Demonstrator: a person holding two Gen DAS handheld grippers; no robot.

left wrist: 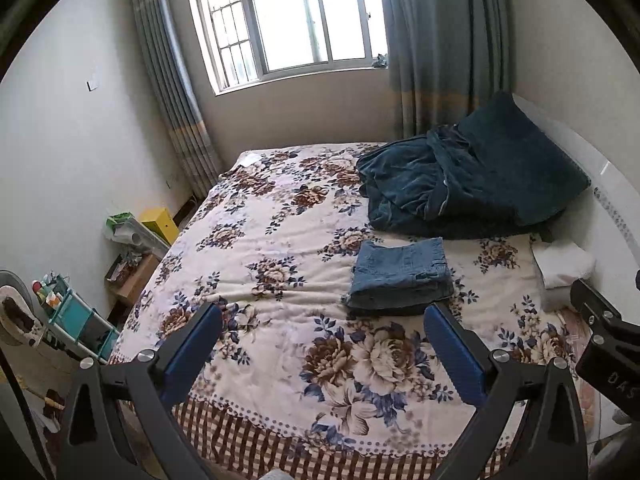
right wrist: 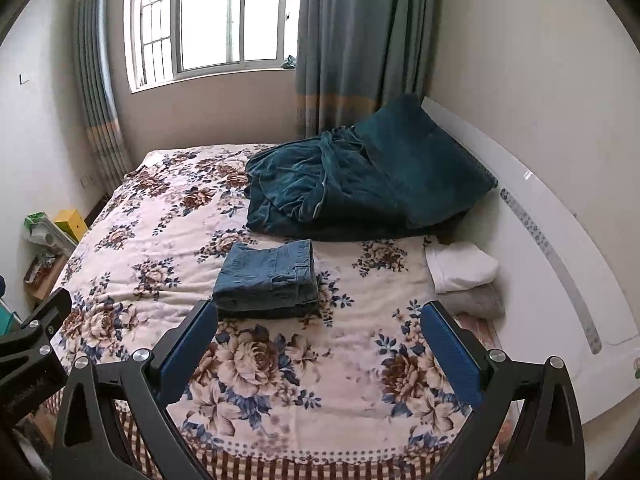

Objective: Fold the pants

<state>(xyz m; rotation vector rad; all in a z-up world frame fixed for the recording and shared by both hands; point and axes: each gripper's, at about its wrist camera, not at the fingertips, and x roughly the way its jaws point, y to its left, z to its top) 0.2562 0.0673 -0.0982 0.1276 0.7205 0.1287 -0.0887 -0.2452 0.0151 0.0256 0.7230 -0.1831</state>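
Blue denim pants [left wrist: 400, 278] lie folded into a neat rectangular stack on the floral bedspread [left wrist: 280, 240]; they also show in the right wrist view [right wrist: 268, 278]. My left gripper [left wrist: 324, 316] is open and empty, held above the near part of the bed, short of the pants. My right gripper [right wrist: 320, 312] is open and empty, also held back from the pants, which lie just beyond its left finger. The right gripper's body shows at the right edge of the left wrist view, and the left gripper's body at the left edge of the right wrist view.
A dark teal blanket [right wrist: 360, 188] and pillow are heaped at the bed's far right. Folded white and grey clothes [right wrist: 464, 276] lie by the white headboard [right wrist: 560, 240]. Boxes and a shelf [left wrist: 80, 320] crowd the floor at the left. A window and curtains are behind.
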